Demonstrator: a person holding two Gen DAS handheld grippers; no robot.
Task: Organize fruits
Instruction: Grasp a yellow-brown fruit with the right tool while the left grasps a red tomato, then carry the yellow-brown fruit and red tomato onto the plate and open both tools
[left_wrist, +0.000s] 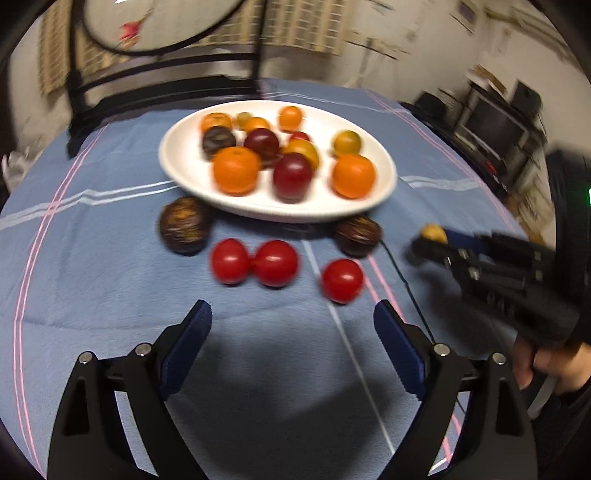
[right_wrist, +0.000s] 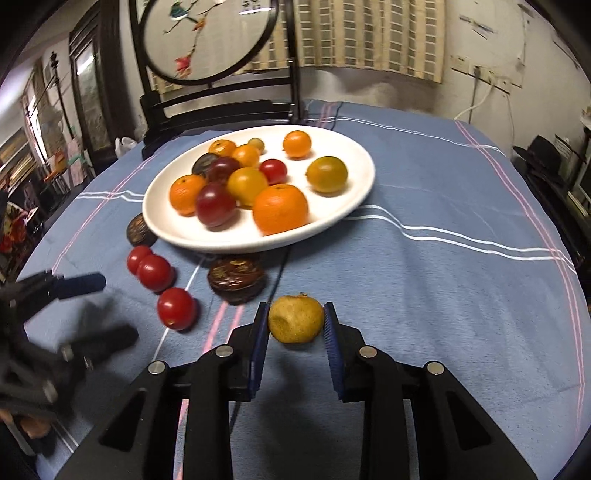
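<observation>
A white plate (left_wrist: 177, 162) (right_wrist: 343, 147) holds several oranges, dark plums and yellow fruits. On the blue cloth in front of it lie three red tomatoes (left_wrist: 275, 263) (right_wrist: 155, 272) and two dark brown wrinkled fruits (left_wrist: 184, 225) (right_wrist: 236, 280). My left gripper (left_wrist: 291, 314) is open and empty, just short of the tomatoes. My right gripper (right_wrist: 295, 319) is shut on a small yellow fruit (right_wrist: 295, 319) and holds it above the cloth, right of the tomatoes; it shows in the left wrist view (left_wrist: 424, 245) with the fruit (left_wrist: 434, 233).
A dark wooden stand (right_wrist: 221, 107) with a round embroidered screen stands behind the plate at the table's far edge. A thin black cable (left_wrist: 406, 288) runs across the cloth from under the plate. Dark furniture (left_wrist: 491, 129) sits off the right side.
</observation>
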